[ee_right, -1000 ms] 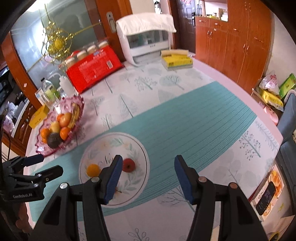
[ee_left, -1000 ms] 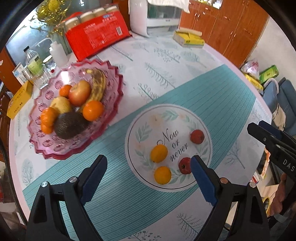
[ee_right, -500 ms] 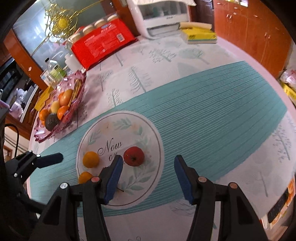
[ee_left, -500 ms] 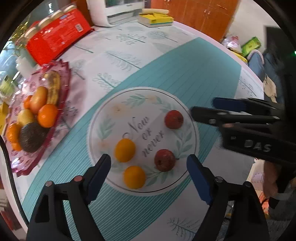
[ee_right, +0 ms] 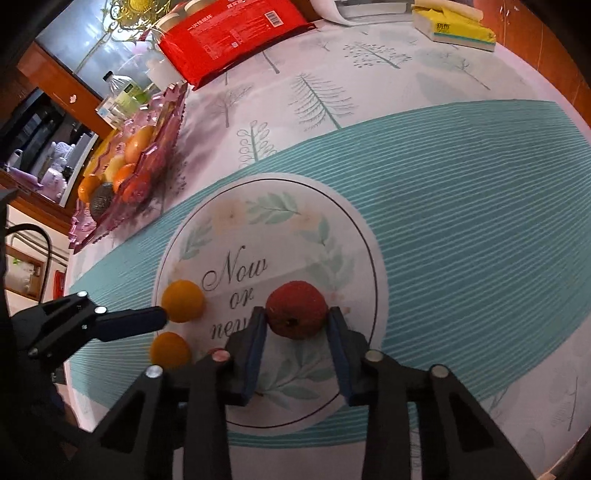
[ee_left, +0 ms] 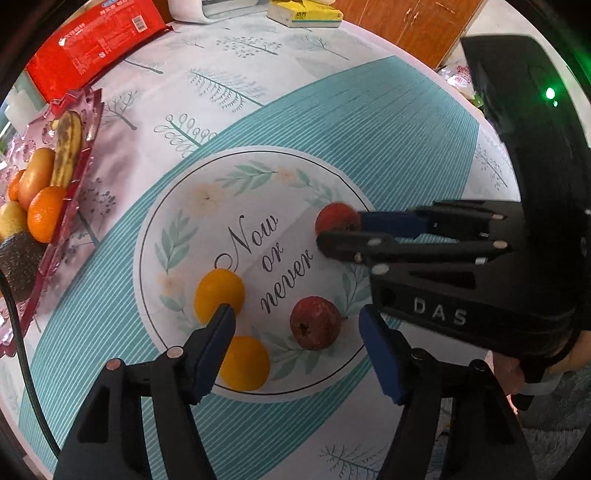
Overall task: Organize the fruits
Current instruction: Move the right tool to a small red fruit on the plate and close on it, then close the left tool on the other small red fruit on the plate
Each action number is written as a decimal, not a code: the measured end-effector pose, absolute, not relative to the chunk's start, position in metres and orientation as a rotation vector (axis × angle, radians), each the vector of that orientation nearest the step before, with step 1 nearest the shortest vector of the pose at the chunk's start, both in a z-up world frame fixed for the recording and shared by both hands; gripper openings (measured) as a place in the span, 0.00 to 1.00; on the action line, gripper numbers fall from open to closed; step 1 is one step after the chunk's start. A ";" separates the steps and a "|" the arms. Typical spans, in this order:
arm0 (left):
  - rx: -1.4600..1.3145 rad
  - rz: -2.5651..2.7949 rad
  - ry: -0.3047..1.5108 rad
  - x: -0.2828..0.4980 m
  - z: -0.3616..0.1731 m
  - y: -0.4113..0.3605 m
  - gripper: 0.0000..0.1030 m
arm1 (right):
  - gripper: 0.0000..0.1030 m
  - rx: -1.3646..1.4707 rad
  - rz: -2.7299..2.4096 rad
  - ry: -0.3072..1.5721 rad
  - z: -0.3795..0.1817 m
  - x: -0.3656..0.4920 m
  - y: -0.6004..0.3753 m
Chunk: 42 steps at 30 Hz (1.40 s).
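Right gripper [ee_right: 297,325] seemingly around red fruit [ee_right: 296,309]

The tablecloth [ee_right: 461,206] looks smooth and a bit shiny, like plastic. At ten o'clock, the pink fruit dish [ee_right: 162,122] looks like clear glass. The red snack bag [ee_right: 225,33] is glossy. The red fruit [ee_right: 296,309] has rough, matt skin.

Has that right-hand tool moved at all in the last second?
Yes. The right tool has come forward and down toward the printed "Now or never" circle and now brackets the far red fruit, which earlier lay well ahead of it.
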<state>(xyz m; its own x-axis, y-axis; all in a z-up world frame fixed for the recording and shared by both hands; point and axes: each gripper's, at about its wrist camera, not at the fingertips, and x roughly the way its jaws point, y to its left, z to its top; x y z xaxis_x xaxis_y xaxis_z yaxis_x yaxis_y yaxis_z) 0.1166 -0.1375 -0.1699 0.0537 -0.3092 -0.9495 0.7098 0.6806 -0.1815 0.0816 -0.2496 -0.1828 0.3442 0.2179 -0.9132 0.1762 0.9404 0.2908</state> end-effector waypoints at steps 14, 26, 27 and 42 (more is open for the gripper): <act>0.497 -0.903 1.330 0.107 -0.183 -0.159 0.40 | 0.32 0.412 -0.063 1.195 -0.174 0.073 -0.275; 0.525 -0.917 1.319 0.100 -0.189 -0.161 0.29 | 0.32 0.410 -0.073 1.195 -0.172 0.070 -0.273; 0.523 -0.912 1.319 0.099 -0.191 -0.162 0.29 | 0.32 0.409 -0.070 1.194 -0.171 0.069 -0.271; 0.354 -0.820 1.239 0.125 -0.125 -0.127 0.29 | 0.32 0.350 -0.071 1.112 -0.124 0.052 -0.247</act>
<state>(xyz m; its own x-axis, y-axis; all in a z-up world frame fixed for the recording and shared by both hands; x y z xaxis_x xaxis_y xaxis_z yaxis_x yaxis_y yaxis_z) 0.1250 -0.1274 -0.1248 0.0946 -0.3563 -0.9296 0.7157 0.6734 -0.1852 0.0520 -0.2473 -0.1237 0.4463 0.1176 -0.8871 0.2295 0.9431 0.2405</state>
